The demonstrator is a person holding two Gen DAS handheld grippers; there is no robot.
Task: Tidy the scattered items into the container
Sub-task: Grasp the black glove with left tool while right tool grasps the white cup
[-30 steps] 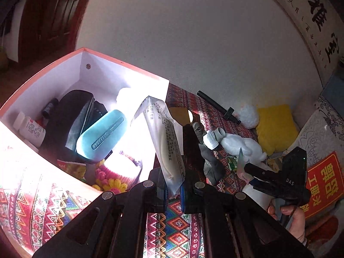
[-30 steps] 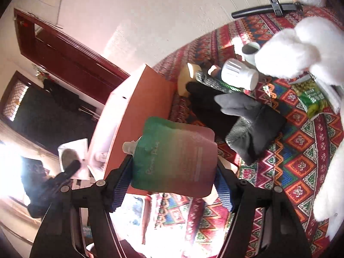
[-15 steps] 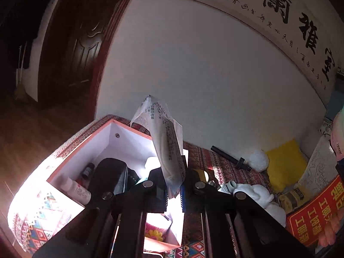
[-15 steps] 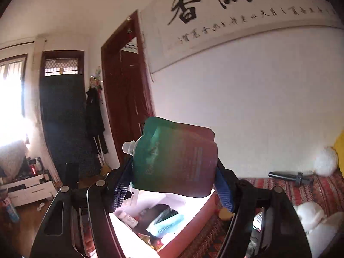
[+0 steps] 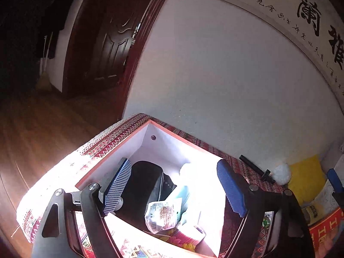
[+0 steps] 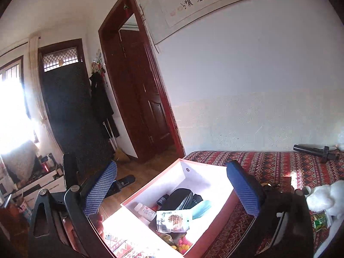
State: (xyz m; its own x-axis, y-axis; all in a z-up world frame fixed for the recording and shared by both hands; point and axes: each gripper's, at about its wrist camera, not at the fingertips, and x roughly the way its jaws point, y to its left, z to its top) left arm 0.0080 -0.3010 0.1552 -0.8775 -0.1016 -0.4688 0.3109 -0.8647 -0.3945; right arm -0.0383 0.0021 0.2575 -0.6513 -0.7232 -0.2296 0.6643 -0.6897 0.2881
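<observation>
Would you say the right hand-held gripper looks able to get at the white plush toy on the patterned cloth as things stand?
Probably yes: the right hand-held gripper is open and empty, and the white plush toy lies uncovered on the patterned cloth to its right.

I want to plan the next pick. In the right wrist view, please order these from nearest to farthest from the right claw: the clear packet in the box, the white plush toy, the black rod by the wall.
1. Clear packet: in the box, just beyond the right claw.
2. White plush toy: on the bedspread, far right.
3. Black rod: by the wall, farthest.

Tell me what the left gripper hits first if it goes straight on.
Probably the white packet on top of the things in the box; the open left gripper points down into it, though depth is unclear.
</observation>
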